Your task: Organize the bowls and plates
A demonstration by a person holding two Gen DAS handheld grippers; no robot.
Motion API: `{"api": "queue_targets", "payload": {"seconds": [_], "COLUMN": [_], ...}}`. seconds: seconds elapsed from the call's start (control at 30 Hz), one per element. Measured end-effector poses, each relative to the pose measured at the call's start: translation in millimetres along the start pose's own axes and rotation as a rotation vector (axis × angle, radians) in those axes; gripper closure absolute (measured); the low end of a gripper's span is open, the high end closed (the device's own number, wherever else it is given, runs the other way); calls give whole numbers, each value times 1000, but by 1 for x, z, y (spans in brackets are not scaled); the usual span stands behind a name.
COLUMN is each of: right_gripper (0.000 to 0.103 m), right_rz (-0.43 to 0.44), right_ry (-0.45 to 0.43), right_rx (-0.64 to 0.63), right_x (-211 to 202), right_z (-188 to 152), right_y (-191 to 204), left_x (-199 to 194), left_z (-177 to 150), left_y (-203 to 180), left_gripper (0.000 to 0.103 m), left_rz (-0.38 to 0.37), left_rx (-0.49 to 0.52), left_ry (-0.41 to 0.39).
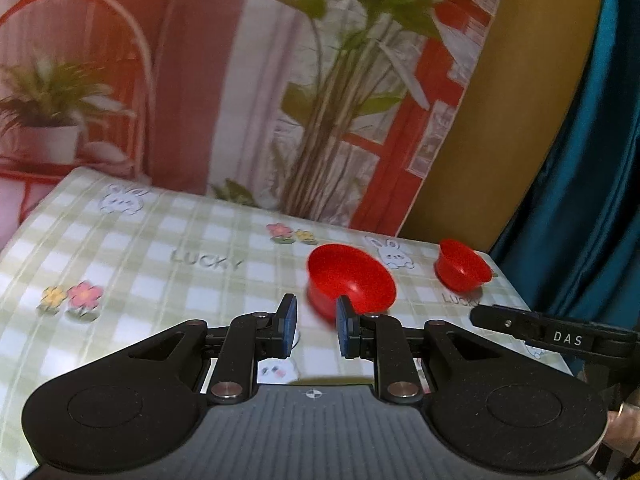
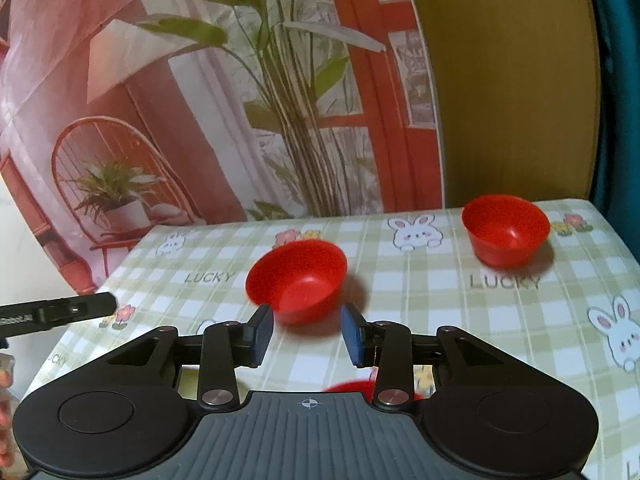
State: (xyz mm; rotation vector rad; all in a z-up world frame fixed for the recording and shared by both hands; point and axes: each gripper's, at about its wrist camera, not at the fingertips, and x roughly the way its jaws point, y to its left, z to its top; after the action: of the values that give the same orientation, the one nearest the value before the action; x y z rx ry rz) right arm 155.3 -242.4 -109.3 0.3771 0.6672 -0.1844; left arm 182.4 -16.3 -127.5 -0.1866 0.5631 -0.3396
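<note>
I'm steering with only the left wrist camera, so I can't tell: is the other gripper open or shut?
Observer: Open. The right gripper has its fingers apart and grips nothing. The near red bowl is right in front of it.
Operator: Is anything hiding under it?
Observer: Yes, something red peeks out beneath it. It's too hidden to say what it is.
Operator: What about the other bowl?
Observer: The far red bowl sits flat on its base, and a flower print lies between it and the table's edge.
</note>
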Motion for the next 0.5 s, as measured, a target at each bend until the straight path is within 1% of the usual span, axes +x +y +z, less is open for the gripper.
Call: {"api": "queue_targets", "payload": {"seconds": [0.1, 0.2, 0.27, 0.33, 0.5], "right_gripper": [67, 68, 69, 74, 76], "right_rz": [7, 10, 16, 14, -5], "right_ry": [12, 38, 60, 81, 131], "right_rx": [1, 19, 35, 52, 67], "right_x": [16, 38, 52, 68, 101], "right_z": [10, 16, 20, 23, 24], "right_y": [-3, -9, -14, -21, -29], "left_x": [24, 49, 67, 82, 117], "left_z": [9, 14, 17, 19, 21], "left_y": [-8, -9, -6, -3, 2], "left_gripper": [81, 81, 81, 81, 81], "left_rz": [-10, -14, -17, -23, -30], "left_rx": [23, 33, 21, 1, -43], "left_ry": [11, 30, 53, 72, 122]}}
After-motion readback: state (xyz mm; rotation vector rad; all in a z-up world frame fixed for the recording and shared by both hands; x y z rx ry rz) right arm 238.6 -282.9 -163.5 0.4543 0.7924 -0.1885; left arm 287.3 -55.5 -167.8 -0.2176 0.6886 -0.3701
